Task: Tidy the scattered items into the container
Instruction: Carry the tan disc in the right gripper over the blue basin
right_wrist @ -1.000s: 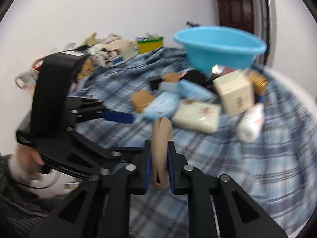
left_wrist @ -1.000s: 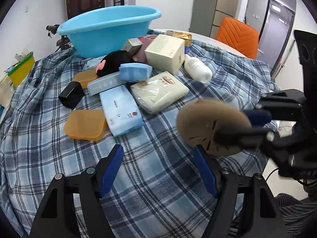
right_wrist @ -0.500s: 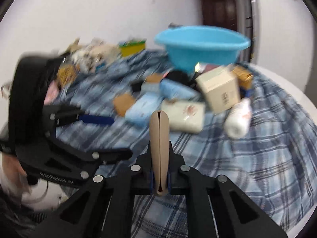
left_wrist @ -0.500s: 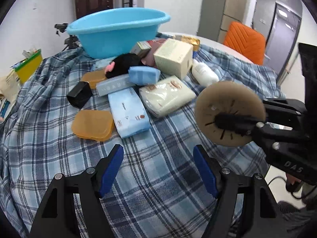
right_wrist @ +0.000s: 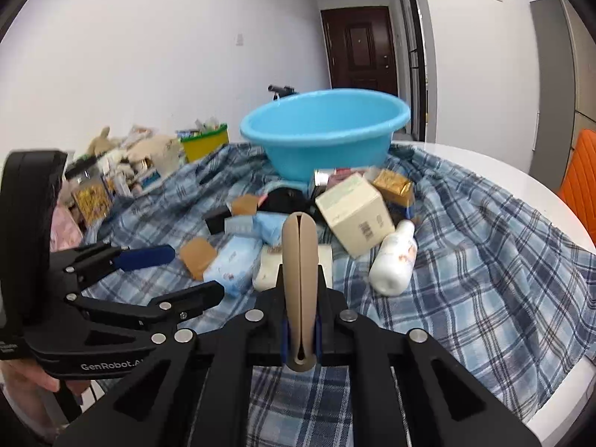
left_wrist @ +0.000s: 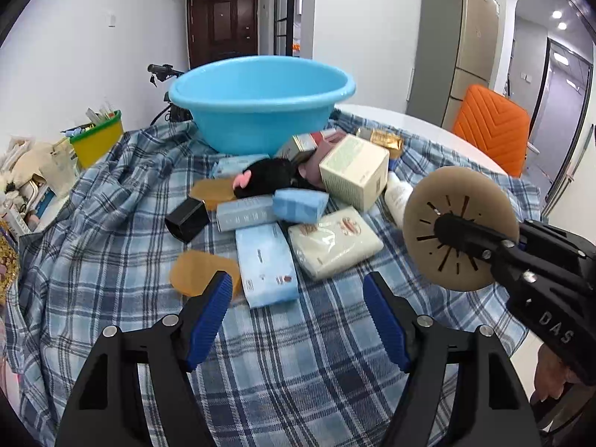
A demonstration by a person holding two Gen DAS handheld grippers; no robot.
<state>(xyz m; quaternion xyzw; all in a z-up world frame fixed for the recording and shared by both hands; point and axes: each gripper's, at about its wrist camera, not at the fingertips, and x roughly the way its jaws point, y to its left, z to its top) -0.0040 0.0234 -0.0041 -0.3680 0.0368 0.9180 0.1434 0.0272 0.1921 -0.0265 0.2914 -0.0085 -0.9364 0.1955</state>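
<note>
The blue basin [left_wrist: 260, 108] is standing at the far edge of the checked cloth [left_wrist: 298, 365], with the scattered items lying in a heap just in front of it; a cream box [left_wrist: 354, 171] is tilting against a black plush toy [left_wrist: 272, 177], a light-blue sponge [left_wrist: 300, 205] is resting beside a grey carton [left_wrist: 246, 216], and a white bottle [right_wrist: 395, 260] is lying on its side near the box; a wrapped white pack [left_wrist: 335, 242] and a pale-blue tissue pack [left_wrist: 266, 264] are lying nearest the cameras, flanked by two amber lids [left_wrist: 201, 275] and a small black box [left_wrist: 186, 219]. The right gripper [right_wrist: 300, 320] is holding a tan round disc [left_wrist: 460, 229] on edge above the cloth, its jaws squeezing together on the disc's lower part; the left gripper [left_wrist: 298, 320] is hovering over bare cloth with its blue pads [left_wrist: 208, 316] standing well apart and gripping nothing; an orange chair [left_wrist: 491, 126] is sitting beyond the table [right_wrist: 484, 171].
</note>
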